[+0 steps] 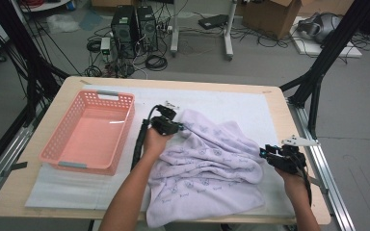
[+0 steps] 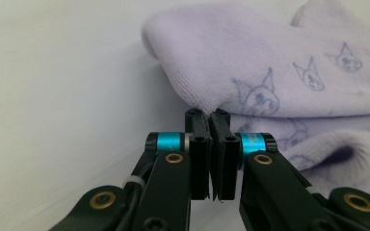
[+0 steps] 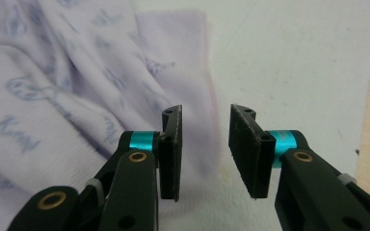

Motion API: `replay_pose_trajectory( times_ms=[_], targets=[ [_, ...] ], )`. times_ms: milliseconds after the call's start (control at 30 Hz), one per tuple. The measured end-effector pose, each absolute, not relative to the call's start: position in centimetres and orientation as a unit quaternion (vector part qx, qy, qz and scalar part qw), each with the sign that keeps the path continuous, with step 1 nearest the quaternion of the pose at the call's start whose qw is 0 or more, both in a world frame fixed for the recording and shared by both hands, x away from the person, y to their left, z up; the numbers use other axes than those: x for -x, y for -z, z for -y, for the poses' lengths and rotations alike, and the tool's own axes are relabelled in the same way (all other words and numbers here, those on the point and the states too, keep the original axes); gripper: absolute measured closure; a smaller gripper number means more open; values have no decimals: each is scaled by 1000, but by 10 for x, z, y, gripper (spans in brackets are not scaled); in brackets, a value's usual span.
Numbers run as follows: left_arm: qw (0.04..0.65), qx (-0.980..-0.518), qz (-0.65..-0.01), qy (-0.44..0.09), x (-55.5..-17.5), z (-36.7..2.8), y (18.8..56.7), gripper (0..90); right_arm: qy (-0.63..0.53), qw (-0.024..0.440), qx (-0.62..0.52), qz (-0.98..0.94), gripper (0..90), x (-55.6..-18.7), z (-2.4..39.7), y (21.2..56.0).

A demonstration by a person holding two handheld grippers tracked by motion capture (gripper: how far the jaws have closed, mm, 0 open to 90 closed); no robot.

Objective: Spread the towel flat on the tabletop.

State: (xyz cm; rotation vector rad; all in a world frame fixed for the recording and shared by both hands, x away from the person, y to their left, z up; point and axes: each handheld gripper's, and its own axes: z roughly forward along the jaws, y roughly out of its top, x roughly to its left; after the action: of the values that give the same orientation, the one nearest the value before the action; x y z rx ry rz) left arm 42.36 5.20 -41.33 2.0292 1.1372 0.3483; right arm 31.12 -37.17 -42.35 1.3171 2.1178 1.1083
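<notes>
From above, we see the lilac towel (image 1: 207, 168) crumpled on the white mat (image 1: 250, 106) beside the pink basket (image 1: 90, 131), the left gripper (image 1: 179, 126) at its far edge and the right gripper (image 1: 264, 153) at its right edge. In the left gripper view, our jaws pinch a towel fold (image 2: 207, 103). In the right gripper view, our jaws stand apart over the towel's edge (image 3: 192, 72).

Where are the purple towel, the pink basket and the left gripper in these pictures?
purple towel (image 1: 212, 163): high view, middle of the crumpled cloth.
pink basket (image 1: 125, 126): high view, its right wall.
left gripper (image 2: 211, 115): left gripper view, jaw tips shut on the towel's edge.
</notes>
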Motion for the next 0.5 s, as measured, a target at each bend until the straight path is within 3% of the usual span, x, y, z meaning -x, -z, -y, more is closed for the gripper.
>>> replay_pose_trajectory(
  times_ms=[167, 367, 500],
  targets=[
    [385, -782, -467, -146, -418, -74, 419, 843, -389, 196, -461, -773, 641, -339, 358, 416],
    [411, -772, -464, -143, -409, -70, 428, 626, -389, 193, -447, -782, 620, -382, 335, 405],
    [442, -758, -463, -130, -405, -73, 435, 555, -386, 184, -448, -786, 540, -410, 316, 411]
  ],
)
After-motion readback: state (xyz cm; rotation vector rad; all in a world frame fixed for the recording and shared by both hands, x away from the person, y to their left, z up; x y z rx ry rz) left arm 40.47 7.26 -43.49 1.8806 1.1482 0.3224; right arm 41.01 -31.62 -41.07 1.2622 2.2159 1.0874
